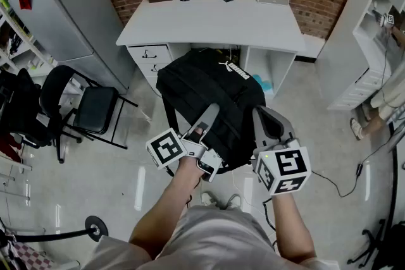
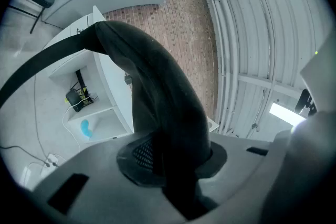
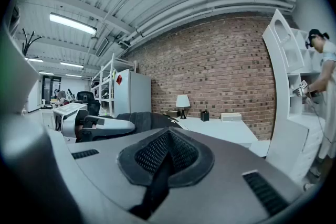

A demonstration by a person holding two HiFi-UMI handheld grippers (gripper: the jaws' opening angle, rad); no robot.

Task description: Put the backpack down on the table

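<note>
- Now the left gripper [image 1: 204, 126] has its fingers pinching a wide black padded strap [image 2: 157, 113].
- The right gripper [image 1: 271, 123] has fingers squeezing a thin black strap [image 3: 157, 186].
- Both hold up the black fabric backpack [image 1: 212, 98], off the white table [image 1: 209, 25], at its 6 o'clock.

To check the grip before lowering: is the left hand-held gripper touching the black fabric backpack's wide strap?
Touching. The left gripper view shows the left hand-held gripper closed on the wide black strap of the black fabric backpack, pads pressing it.
</note>
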